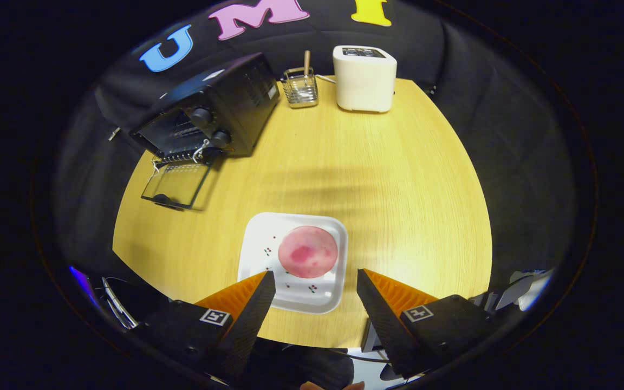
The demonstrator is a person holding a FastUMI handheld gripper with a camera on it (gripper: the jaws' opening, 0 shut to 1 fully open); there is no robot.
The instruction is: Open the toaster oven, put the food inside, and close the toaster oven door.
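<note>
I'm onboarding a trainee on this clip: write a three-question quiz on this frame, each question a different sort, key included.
1. True or false: the toaster oven door is already open.
2. The pink food lies on: A) bare table B) white plate C) oven rack.
3. Fill in: the gripper fingers are ____, with the plate just ahead of them.

Key: 1 true; 2 B; 3 open. The wire basket and white appliance stand beyond, at the table's far edge.
</note>
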